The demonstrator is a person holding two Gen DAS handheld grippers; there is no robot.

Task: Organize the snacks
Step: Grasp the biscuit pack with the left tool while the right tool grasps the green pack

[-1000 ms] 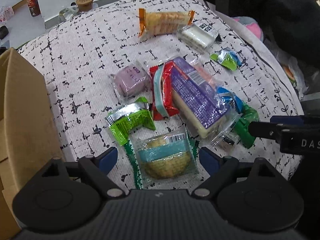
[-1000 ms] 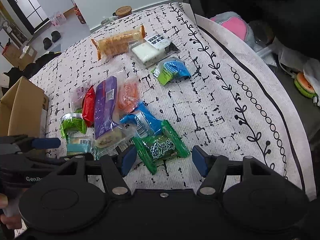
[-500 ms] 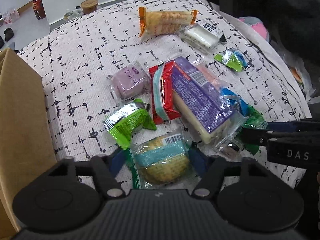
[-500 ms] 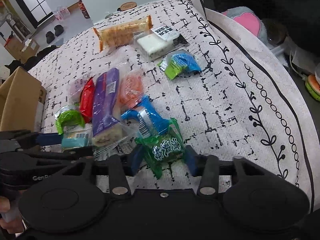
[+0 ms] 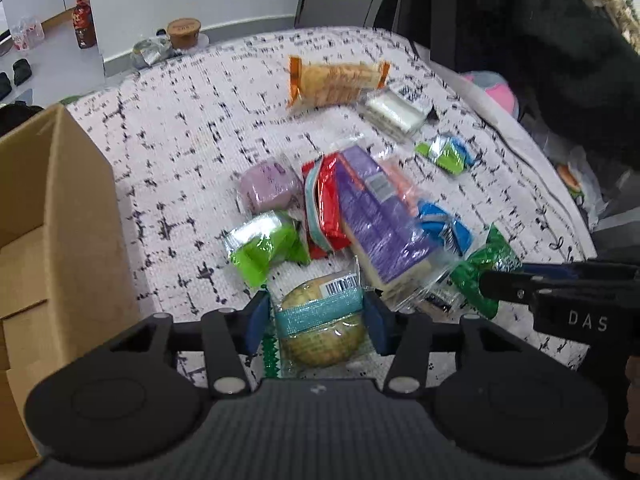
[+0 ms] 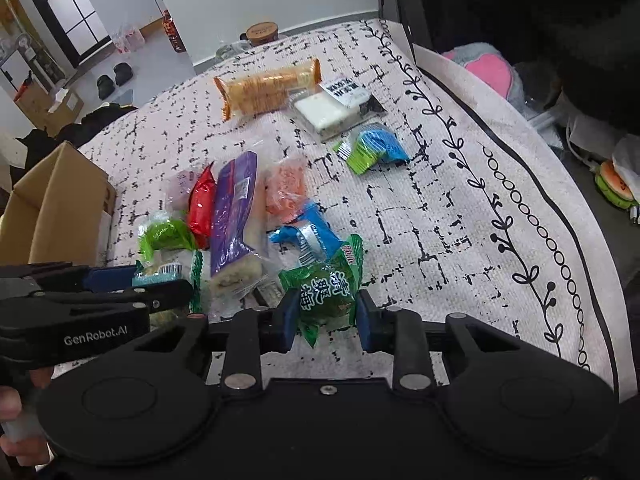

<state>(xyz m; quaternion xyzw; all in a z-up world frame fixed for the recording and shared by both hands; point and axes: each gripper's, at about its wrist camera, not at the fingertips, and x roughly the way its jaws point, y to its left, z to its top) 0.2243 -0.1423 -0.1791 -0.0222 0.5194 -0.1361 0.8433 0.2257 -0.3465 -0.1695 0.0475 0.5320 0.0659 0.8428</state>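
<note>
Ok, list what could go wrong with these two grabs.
1. The left hand-held gripper is closing on the round yellow cake in a clear wrapper; it may get crushed.
2. The right hand-held gripper is closing on the crinkled dark green foil packet; lifting it could drag the touching blue foil packet along.

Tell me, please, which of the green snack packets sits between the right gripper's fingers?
The dark green packet with white characters; the right gripper is closing around it. The lime packets lie apart.

Left gripper [image 5: 316,318] and right gripper [image 6: 326,316] side by side, angled steeply downward, fingers [image 5: 256,316] closing.
</note>
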